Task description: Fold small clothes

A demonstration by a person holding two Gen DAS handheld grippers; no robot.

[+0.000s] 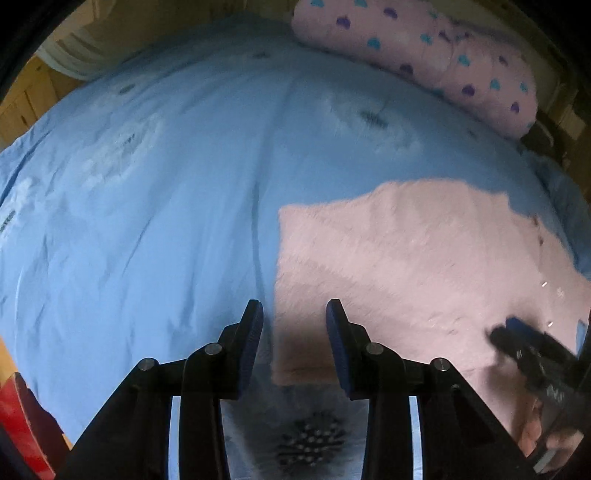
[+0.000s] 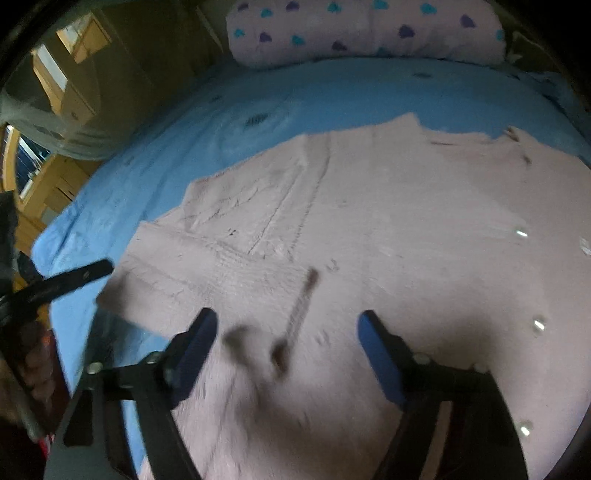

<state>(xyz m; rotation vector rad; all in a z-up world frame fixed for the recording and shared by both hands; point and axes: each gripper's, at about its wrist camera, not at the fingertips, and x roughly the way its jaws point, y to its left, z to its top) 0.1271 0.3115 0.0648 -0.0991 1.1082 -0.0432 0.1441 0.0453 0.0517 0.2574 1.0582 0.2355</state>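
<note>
While both grippers hang over the pink garment (image 2: 369, 221) with nothing between their jaws, the step in hand looks like picking the next edge to fold, so it pays to choose the grip points with care. The left gripper (image 1: 294, 321) has its jaws parted and released; its blue pads (image 1: 255, 332) straddle the garment's left edge, one over sheet, one over fleece, and nothing is pinched. The right gripper (image 2: 286, 332) stands wider, released too, above the garment's near middle, just by a dark mark in the pile that blur keeps me from naming. The garment lies flat on the blue sheet (image 1: 147, 184), a sleeve folded across its left part and small shiny studs along its right side. To fold well, I judge each gripper should come down on a corner of the same edge, take the full thickness of fleece and none of the sheet under it, then lift both corners level and carry them across together, so the crease runs straight. The sheet is loose and creased beside the garment, so a deep bite could snag it. Beyond the garment's far edge lies a spotted pillow (image 2: 369, 29), well apart and no hindrance. Left of the garment, past the sheet's edge, wooden furniture (image 2: 70, 92) shows, also clear. The grippers sit near each other over the garment's left part and could knock together.
</note>
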